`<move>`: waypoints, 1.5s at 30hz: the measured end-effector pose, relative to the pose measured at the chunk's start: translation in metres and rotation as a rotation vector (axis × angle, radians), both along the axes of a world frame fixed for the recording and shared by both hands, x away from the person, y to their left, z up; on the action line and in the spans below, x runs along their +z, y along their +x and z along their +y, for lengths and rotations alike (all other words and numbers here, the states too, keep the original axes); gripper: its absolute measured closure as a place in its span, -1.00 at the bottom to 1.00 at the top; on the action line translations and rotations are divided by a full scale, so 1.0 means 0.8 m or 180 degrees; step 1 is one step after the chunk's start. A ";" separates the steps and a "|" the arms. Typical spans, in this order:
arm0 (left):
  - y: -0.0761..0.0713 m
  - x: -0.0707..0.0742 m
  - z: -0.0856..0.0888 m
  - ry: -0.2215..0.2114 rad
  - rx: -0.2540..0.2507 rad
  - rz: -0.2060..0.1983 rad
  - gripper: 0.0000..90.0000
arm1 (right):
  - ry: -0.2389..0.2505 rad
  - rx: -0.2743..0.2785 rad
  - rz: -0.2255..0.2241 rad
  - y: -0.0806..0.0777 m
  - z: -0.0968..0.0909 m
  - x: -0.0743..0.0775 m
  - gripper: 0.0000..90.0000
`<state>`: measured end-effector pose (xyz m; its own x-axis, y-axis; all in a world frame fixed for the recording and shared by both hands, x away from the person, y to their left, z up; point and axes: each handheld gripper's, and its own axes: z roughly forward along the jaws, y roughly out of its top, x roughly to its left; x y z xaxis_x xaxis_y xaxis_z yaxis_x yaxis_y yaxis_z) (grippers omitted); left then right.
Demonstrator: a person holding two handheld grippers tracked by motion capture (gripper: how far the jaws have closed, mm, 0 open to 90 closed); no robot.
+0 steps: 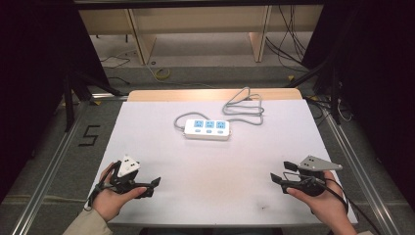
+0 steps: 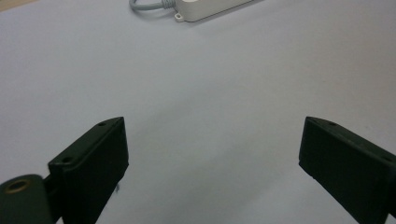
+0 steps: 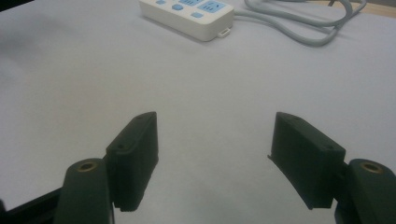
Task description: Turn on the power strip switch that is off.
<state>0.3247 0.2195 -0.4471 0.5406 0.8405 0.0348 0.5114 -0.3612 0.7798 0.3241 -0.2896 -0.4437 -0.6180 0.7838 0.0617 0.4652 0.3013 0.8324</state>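
High view: power strip (image 1: 207, 129) mid-table (image 1: 215, 191); left tool (image 1: 155, 183), right tool (image 1: 275, 178) jaws wide, empty.

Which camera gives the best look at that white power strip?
The high view: the whole power strip with its three blue sockets and looped cord. The right gripper view cuts off its far side; the left gripper view catches just one end at the top edge.

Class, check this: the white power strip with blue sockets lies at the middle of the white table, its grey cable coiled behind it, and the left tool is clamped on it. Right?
Not quite. The left tool is open and holds nothing, well short of the white power strip with blue sockets, as the high view shows. The strip does lie mid-table, its grey cable coiled behind it.
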 end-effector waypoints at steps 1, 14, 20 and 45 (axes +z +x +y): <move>0.001 0.000 -0.001 -0.0003 -0.0008 0.0003 -0.82 | -0.0006 0.0000 0.0002 0.000 0.000 0.000 -0.27; 0.000 -0.003 -0.006 0.0008 -0.0081 0.0000 -0.67 | -0.0197 0.0001 -0.0133 -0.003 0.008 0.006 0.54; 0.001 -0.004 -0.008 0.0026 -0.0115 0.0013 -0.67 | -0.0234 -0.0036 -0.0183 -0.002 0.008 0.008 0.87; 0.000 -0.005 -0.013 0.0092 -0.0092 0.0029 -0.66 | -0.0204 -0.0093 -0.0184 0.006 0.018 0.014 1.00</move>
<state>0.3250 0.2091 -0.4508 0.5652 0.8232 0.0539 0.5073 -0.3983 0.7642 0.3285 -0.2750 -0.4327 -0.5957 0.8028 -0.0243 0.4262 0.3417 0.8376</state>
